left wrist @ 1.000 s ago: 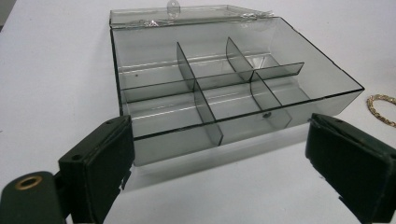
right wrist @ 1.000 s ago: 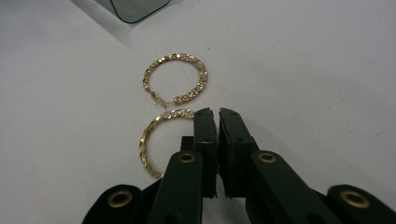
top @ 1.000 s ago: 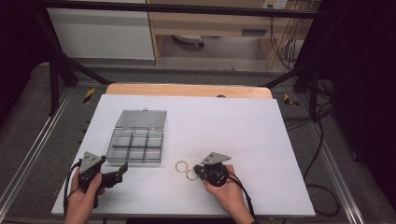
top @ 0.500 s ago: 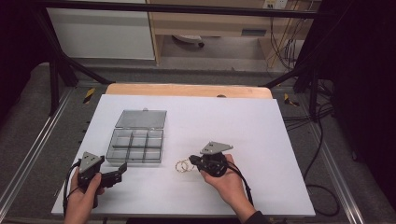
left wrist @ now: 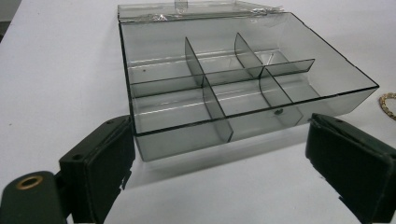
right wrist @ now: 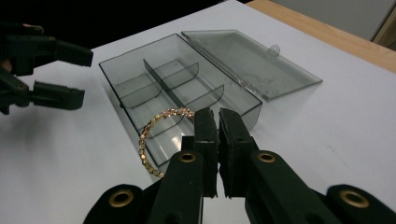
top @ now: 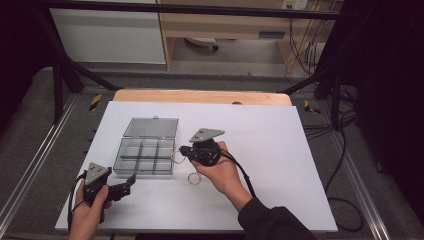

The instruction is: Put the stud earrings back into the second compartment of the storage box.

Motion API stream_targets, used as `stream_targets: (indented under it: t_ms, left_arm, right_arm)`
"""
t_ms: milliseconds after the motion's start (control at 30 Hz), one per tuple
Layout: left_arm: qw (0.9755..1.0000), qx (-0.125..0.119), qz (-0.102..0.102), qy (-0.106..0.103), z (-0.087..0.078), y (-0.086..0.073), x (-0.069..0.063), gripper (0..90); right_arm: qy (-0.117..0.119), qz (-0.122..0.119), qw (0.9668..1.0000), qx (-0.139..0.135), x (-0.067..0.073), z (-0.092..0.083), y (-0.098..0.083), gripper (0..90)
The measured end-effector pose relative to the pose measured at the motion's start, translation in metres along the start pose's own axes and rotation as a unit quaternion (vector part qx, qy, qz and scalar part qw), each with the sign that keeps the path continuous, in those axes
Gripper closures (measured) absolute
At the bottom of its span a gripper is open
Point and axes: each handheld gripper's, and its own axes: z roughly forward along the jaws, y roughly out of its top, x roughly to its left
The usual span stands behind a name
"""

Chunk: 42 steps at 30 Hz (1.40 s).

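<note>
A clear grey compartment box (top: pixel 119 161) stands open on the white table, its lid (top: pixel 151 127) lying flat behind it. My right gripper (top: pixel 186 150) hangs above the table at the box's right edge, shut on a gold bracelet (top: pixel 177 157). In the right gripper view the bracelet (right wrist: pixel 152 140) curves left from the closed jaws (right wrist: pixel 215 114) over the box's near corner (right wrist: pixel 247 112). A second gold bracelet (top: pixel 194 178) lies on the table below that hand. My left gripper (top: pixel 131 181) rests open at the box's front left corner, its jaws (left wrist: pixel 219 123) framing the front wall (left wrist: pixel 187 140).
A wooden strip (top: pixel 200 96) runs along the table's far edge. Black frame bars and cables stand around the table. A bit of gold chain (left wrist: pixel 388 103) shows at the right edge of the left gripper view.
My right hand has risen and moved up-left toward the box, carrying one bracelet away from the other, which stays on the table. The left hand has kept still.
</note>
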Motion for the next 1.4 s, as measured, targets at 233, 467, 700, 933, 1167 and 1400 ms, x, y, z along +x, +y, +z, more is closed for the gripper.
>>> stream_targets:
  t_ms: [233, 467, 700, 933, 1167, 1400]
  left_arm:
    - [1.0, 0.0, -0.001, 0.0, 0.0, 0.0, 0.001, 8.7]
    - [1.0, 0.0, -0.001, 0.0, -0.001, 0.0, 0.002, 8.7]
    - [1.0, 0.001, -0.001, -0.002, 0.0, 0.0, 0.002, 8.7]
    - [1.0, 0.001, -0.004, -0.003, 0.0, 0.0, 0.002, 8.7]
    - [1.0, 0.001, -0.004, -0.003, 0.0, 0.0, 0.002, 8.7]
    - [1.0, 0.003, -0.003, -0.003, 0.0, 0.0, 0.002, 8.8]
  right_arm:
    - [0.002, -0.001, 1.0, 0.001, -0.003, 0.02, 0.022, 87.0]
    - [0.007, -0.005, 1.0, 0.001, 0.001, 0.042, 0.039, 87.0]
    - [0.006, -0.009, 0.9999, 0.003, 0.002, 0.058, 0.048, 87.0]
    - [-0.006, -0.009, 0.9999, 0.005, -0.001, 0.072, 0.052, 87.0]
    - [-0.011, 0.002, 0.9999, 0.006, -0.006, 0.086, 0.05, 87.0]
    - [-0.01, 0.01, 0.9998, 0.014, -0.006, 0.104, 0.044, 87.0]
